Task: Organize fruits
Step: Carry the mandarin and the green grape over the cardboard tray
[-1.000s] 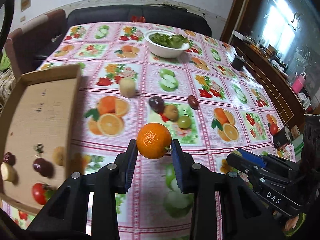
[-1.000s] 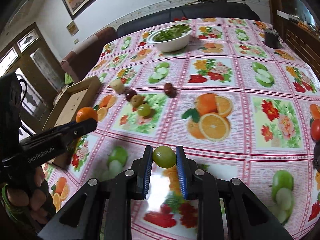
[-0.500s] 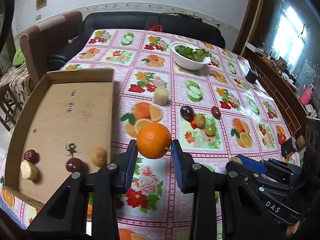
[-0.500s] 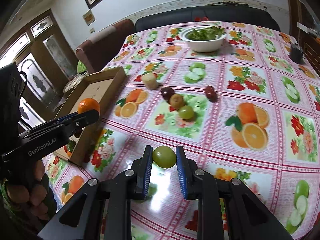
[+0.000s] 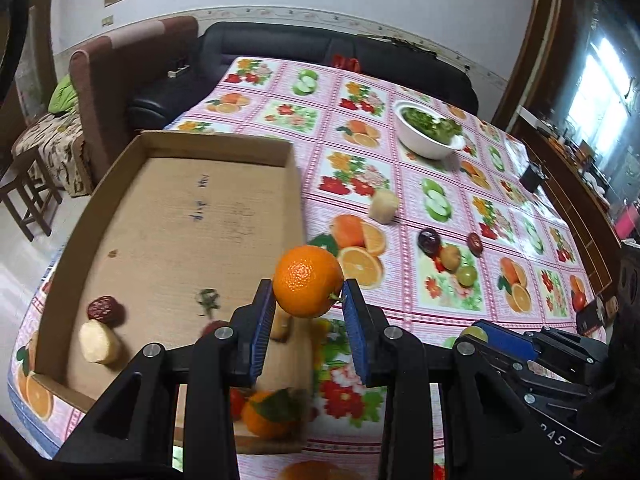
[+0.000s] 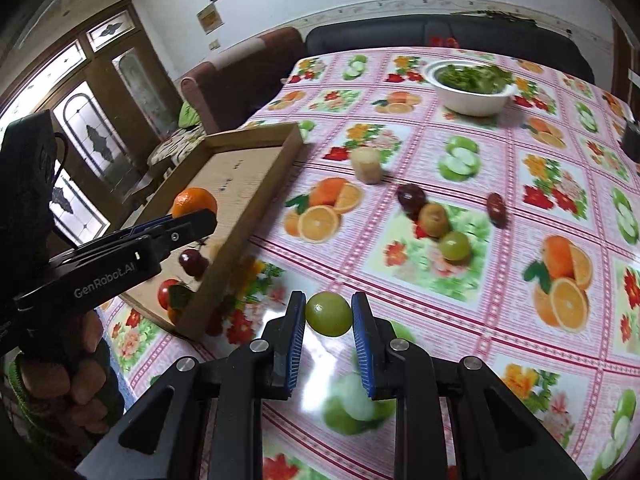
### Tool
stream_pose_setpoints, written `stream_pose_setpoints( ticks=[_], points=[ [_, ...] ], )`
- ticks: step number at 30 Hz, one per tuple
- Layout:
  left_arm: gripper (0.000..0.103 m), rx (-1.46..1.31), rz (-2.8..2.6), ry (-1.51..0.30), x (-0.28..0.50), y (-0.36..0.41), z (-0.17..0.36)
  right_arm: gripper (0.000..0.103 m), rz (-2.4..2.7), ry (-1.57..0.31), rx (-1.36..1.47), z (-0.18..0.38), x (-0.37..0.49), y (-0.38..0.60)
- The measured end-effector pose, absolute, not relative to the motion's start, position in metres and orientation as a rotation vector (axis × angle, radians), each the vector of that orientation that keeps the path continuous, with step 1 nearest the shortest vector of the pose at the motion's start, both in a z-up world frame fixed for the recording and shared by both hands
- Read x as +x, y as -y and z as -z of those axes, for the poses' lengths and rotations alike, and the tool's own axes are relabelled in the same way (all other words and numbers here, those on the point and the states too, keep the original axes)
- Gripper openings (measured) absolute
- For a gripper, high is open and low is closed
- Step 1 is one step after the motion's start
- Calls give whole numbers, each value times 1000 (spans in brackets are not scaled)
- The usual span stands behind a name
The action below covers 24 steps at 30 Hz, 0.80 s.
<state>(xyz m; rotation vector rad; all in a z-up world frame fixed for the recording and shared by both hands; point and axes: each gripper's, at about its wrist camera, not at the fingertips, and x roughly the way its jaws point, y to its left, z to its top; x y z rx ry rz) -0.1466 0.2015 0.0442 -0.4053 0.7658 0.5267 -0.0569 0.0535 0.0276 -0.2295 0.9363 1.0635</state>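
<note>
Two grips I hold: my left gripper (image 5: 308, 296) clamped on an orange (image 5: 308, 280) at frame centre above the cardboard tray's (image 5: 216, 144) right wall, my right gripper (image 6: 329, 316) pinching a green grape (image 6: 329, 314) low centre, over the fruit-print tablecloth (image 6: 500, 292).

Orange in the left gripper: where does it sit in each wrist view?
Left wrist: orange at centre, between the left gripper's blue pads.
Right wrist: far left, above the left gripper's black finger, over the cardboard tray.
Shared landmark: white bowl of greens.
</note>
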Motion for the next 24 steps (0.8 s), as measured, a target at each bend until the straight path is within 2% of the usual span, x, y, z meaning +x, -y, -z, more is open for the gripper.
stream_pose_setpoints(
  ticks=[24],
  points=[
    [32,-463,-657,-754,-184,-269,-41,23,-1227,-919,-254,-39,-79,-140]
  ],
)
